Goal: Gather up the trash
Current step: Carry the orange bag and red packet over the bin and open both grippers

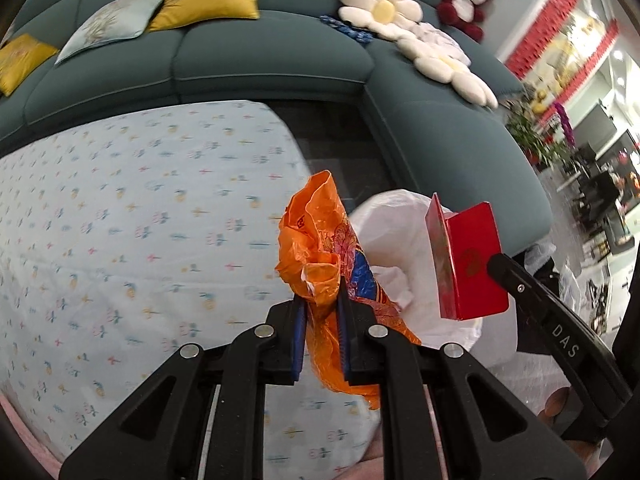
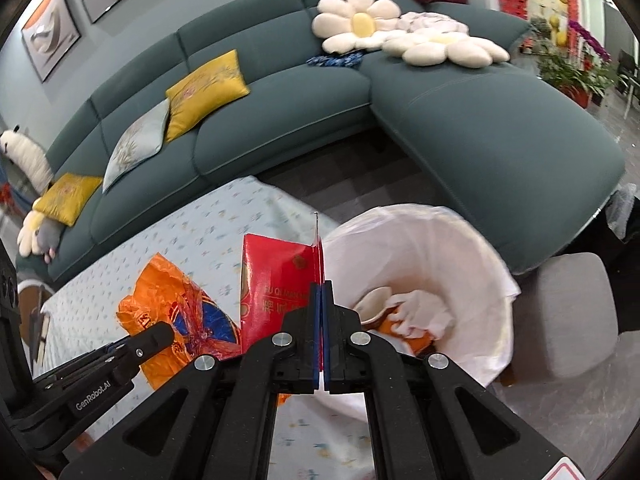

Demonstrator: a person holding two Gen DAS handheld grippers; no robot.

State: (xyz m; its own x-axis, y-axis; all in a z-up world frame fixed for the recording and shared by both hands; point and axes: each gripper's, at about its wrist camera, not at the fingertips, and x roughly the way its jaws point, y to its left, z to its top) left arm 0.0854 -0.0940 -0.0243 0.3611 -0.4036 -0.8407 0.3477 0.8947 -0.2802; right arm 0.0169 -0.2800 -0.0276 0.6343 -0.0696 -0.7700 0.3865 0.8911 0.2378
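The surface (image 1: 120, 220) is covered by a pale blue cloth (image 2: 224, 240) printed with small flowers, and its visible stretch lies bare of loose items. Just past its far corner, a bin lined with a white bag (image 2: 432, 248) stands on the dark floor (image 2: 360, 184), holding crumpled white paper and an orange scrap. A grey stool (image 2: 568, 312) stands on the floor beside the bin.

Wrapper (image 1: 316, 248): orange, with blue and red print. Carton (image 1: 472, 264): red, gold lettering. Bin liner (image 2: 420, 248): white. Tablecloth (image 1: 140, 220): pale blue, small floral print. Sofa (image 2: 280, 120): dark teal; cushions (image 2: 204, 88) at 10 o'clock: mustard yellow. Gripper pads (image 2: 317, 332): blue
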